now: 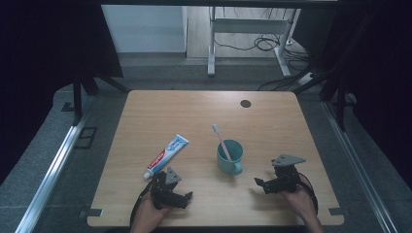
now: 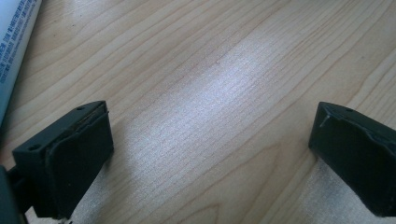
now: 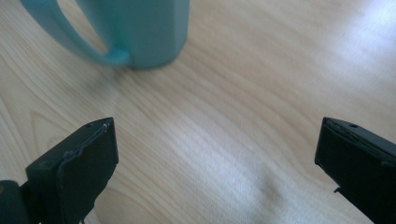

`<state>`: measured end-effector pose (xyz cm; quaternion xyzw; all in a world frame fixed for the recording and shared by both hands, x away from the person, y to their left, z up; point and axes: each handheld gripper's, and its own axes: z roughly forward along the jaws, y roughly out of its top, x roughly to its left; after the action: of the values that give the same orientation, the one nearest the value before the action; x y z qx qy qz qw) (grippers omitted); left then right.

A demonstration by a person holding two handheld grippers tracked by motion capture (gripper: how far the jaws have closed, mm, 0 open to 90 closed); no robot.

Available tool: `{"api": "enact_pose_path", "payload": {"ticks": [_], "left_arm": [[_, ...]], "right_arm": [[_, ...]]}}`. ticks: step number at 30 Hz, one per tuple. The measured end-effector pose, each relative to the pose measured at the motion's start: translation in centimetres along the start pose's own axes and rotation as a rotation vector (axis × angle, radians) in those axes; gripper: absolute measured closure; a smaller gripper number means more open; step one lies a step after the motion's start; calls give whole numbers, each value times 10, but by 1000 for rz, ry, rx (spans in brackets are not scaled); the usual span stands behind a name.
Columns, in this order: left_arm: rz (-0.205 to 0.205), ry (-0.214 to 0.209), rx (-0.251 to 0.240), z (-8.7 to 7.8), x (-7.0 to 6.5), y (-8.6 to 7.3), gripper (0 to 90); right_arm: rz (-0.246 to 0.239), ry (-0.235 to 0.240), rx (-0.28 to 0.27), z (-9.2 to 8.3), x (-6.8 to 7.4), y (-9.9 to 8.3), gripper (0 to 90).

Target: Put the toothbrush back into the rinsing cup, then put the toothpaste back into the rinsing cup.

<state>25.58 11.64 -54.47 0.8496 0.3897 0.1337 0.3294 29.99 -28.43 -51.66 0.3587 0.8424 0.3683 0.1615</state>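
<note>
We are resting both grippers near the front edge of the table [image 1: 272,104], neither holding anything. Our left gripper [image 1: 187,196] is sitting with its jaws spread wide over bare wood, the toothpaste tube [image 1: 165,156] lying just beyond it toward the left edge. Our right gripper [image 1: 258,182] is likewise gaping, pointing at the teal mug [image 1: 229,156], which is standing near the table's middle with a toothbrush [image 1: 221,141] leaning inside. We are probably at the very start, about to reach. The next move is calling for the left jaws to straddle the tube squarely across its width; the cap end is too small to judge.
</note>
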Motion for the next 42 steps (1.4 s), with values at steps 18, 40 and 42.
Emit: {"api": "enact_pose_path", "payload": {"ticks": [18, 40, 42], "left_arm": [[13, -12, 17, 0, 1, 2, 0], [21, -58, 5, -8, 8, 22, 0], [32, -49, -2, -10, 10, 25, 0]], "right_arm": [[5, -4, 43, 14, -4, -23, 15], [22, -7, 38, 13, -6, -24, 41], [22, -7, 38, 13, -6, -24, 41]]}}
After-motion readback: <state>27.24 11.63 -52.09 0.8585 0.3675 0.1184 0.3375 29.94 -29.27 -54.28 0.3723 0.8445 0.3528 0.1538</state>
